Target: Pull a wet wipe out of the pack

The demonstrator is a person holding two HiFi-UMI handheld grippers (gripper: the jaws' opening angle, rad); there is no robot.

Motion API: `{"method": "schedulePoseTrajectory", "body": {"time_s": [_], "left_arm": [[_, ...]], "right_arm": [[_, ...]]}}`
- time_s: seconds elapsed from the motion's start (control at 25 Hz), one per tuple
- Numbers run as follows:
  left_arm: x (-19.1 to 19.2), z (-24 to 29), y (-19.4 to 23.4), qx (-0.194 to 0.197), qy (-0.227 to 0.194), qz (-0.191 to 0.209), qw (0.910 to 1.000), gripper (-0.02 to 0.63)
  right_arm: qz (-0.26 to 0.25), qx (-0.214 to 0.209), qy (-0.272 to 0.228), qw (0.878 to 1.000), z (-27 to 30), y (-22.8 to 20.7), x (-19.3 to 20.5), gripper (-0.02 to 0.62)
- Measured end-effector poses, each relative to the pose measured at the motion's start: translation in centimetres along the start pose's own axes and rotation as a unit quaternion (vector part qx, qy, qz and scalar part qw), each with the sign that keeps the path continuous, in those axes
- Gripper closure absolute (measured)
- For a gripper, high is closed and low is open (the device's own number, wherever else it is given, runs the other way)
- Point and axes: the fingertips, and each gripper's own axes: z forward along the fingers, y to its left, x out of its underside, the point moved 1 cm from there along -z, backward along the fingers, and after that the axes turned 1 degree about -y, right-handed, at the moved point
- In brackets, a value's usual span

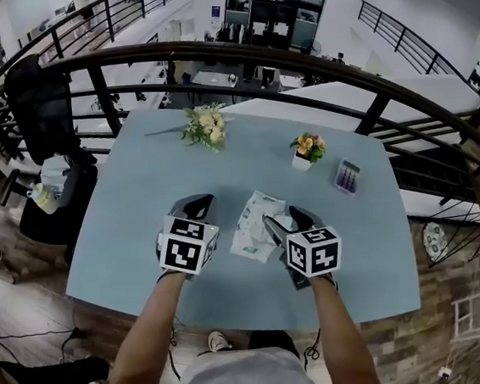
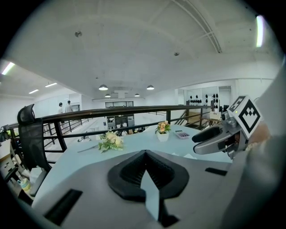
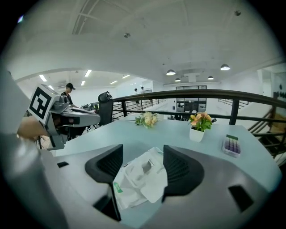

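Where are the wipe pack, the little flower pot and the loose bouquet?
wipe pack (image 1: 251, 220), head view, middle of its white top.
flower pot (image 1: 302, 162), head view, its white side.
bouquet (image 1: 206, 124), head view, on the pale blooms.

Wet wipe pack (image 1: 256, 221): crinkled white plastic film, slight gloss.
Table (image 1: 138, 197): smooth, matt pale blue top.
Railing (image 1: 294, 59): dark, smooth metal.
Floor (image 1: 21, 295): wood planks, lower left.

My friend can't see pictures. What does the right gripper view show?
The right gripper's two black jaws stand apart, and a white wet wipe pack shows between them, lying on a pale blue table. The left gripper hangs at the left. A small pot of flowers and a loose bouquet sit farther back, near a dark railing.
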Motion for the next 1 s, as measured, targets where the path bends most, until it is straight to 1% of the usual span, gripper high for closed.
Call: {"method": "schedulePoseTrajectory", "body": {"time_s": [0.24, 0.6, 1.0], "left_arm": [[1.1, 0.1, 0.1, -0.006, 0.009, -0.006, 0.9999, 0.612], [2.3, 0.2, 0.1, -0.012, 0.021, -0.015, 0.9996, 0.612], [3.5, 0.0, 0.0, -0.02, 0.031, -0.022, 0.9991, 0.612]], "right_arm": [[-0.005, -0.016, 0.026, 1.0, 1.3, 0.5, 1.5, 0.318], [-0.013, -0.039, 0.056, 0.998, 3.1, 1.7, 2.7, 0.319], [-0.011, -0.051, 0.073, 0.996, 4.1, 1.7, 3.9, 0.321]]}}
